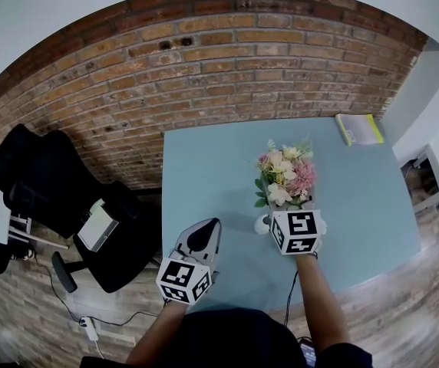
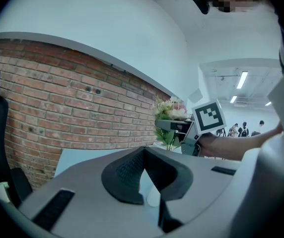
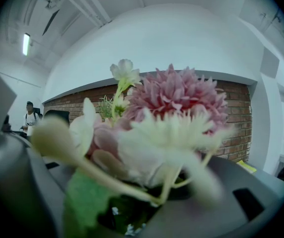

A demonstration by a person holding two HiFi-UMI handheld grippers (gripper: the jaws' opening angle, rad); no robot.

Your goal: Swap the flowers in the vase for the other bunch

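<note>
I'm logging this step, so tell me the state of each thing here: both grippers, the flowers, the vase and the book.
right gripper: shut on the flower bunch, at its stems.
flower bunch: upright, blooms above the vase.
vase: upright on the table; cannot tell whether the stems are inside.
left gripper: shut, empty.
book: closed, flat on the table.

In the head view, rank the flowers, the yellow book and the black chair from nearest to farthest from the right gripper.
1. Flowers, held by the right gripper.
2. Yellow book, far right corner of the table.
3. Black chair, left, off the table.
</note>
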